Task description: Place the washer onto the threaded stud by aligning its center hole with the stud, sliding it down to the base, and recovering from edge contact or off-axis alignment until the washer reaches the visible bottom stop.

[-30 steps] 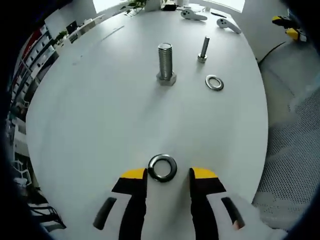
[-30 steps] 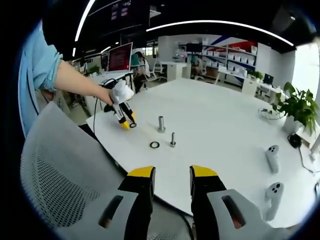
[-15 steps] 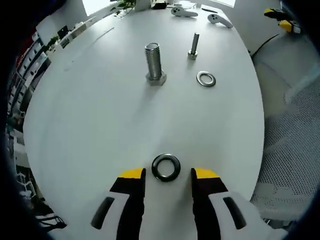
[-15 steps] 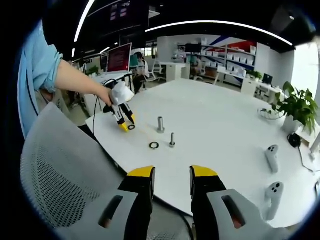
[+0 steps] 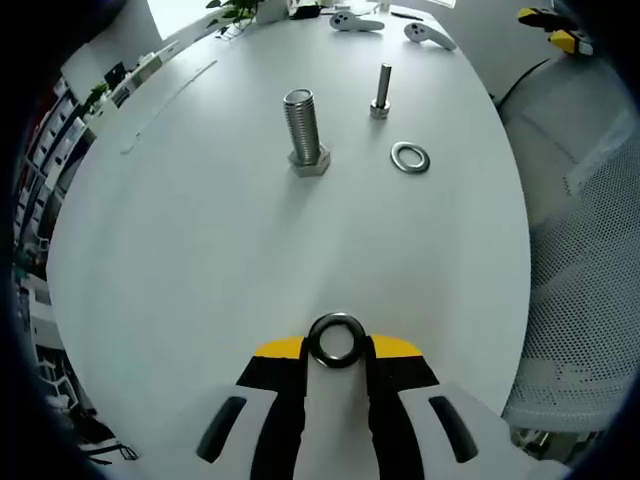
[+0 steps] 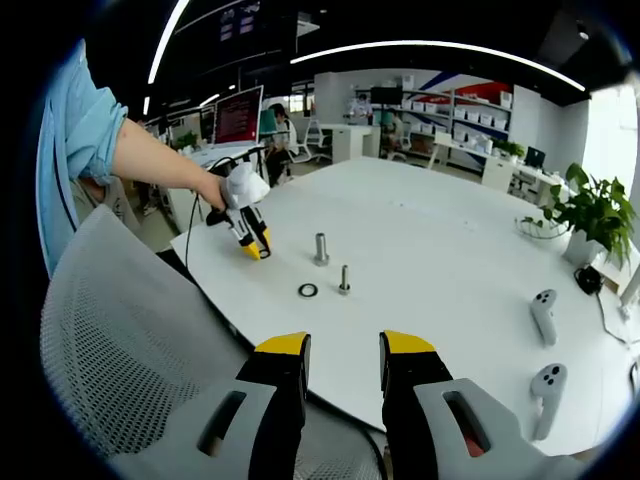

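Observation:
In the left gripper view my left gripper (image 5: 337,347) is shut on a dark steel washer (image 5: 336,339) held at the yellow fingertips just above the white table (image 5: 180,260). Farther off stands the large threaded stud (image 5: 302,132), upright on its hex head. A thinner bolt (image 5: 381,91) stands to its right, with a second washer (image 5: 410,157) lying flat near it. In the right gripper view my right gripper (image 6: 344,350) is open over the table's near edge, far from the stud (image 6: 321,248). The left gripper (image 6: 253,243) appears there at the table's left side, held by a hand.
A mesh office chair (image 5: 585,230) stands right of the table; its back (image 6: 120,340) fills the lower left of the right gripper view. Two white controllers (image 6: 542,315) lie at the table's far side. A potted plant (image 6: 595,215) and office desks stand beyond.
The left gripper's jaws have closed on the washer, which earlier lay flat on the table between the open fingers. The right gripper has not moved.

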`<state>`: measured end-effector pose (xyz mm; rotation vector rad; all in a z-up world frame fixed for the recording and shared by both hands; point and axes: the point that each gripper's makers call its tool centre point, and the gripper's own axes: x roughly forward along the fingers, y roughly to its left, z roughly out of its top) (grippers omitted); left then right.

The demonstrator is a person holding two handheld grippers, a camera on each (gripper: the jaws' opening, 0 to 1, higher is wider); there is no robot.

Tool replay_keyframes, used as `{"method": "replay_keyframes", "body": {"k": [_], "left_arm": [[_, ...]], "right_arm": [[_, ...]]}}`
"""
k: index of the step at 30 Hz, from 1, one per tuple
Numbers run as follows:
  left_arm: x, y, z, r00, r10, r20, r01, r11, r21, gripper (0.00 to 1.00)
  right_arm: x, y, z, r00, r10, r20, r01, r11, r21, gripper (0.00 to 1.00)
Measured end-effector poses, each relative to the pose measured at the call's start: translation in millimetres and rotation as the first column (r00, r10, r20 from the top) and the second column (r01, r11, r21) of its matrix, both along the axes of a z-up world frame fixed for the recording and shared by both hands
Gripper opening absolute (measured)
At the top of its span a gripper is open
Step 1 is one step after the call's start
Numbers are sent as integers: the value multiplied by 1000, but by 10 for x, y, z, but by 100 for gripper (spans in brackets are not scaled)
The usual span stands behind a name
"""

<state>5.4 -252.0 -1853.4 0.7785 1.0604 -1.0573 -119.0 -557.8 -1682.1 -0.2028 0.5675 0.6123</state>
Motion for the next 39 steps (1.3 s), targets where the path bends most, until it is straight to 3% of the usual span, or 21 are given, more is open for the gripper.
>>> {"method": "replay_keyframes", "body": {"k": [2,5,13,21,24,32,39], "left_arm": [[3,-11,-10,1000,0,11,0,1000,-6,20],[38,-61,-1,996,68,49,-66,997,-39,20],[82,-132,35,983,85,165,-74,995,-74,20],[155,-136,95,974,94,208,-77,993,-89,19],[227,-152,152,967,125,222,-99,987,-126,19],[244,-321,511,957,138,256,-89,977,-194,19],[281,-565,776,953,84,292,-24,978,-205,19]], "right_arm": [[1,-1,1,1000,-1,1,1,1000,0,30],[0,-1,-1,1000,1,0,-1,1000,0,30],[-3,-2,-5,1000,1,-3,-1,1000,-2,30],[-3,1,-3,1000,3,-2,-3,1000,-1,29],[-2,3,0,1000,3,0,-3,1000,0,29],[2,7,11,1000,5,6,-5,1000,2,29],[5,5,21,1000,3,11,-3,1000,5,29]]}}
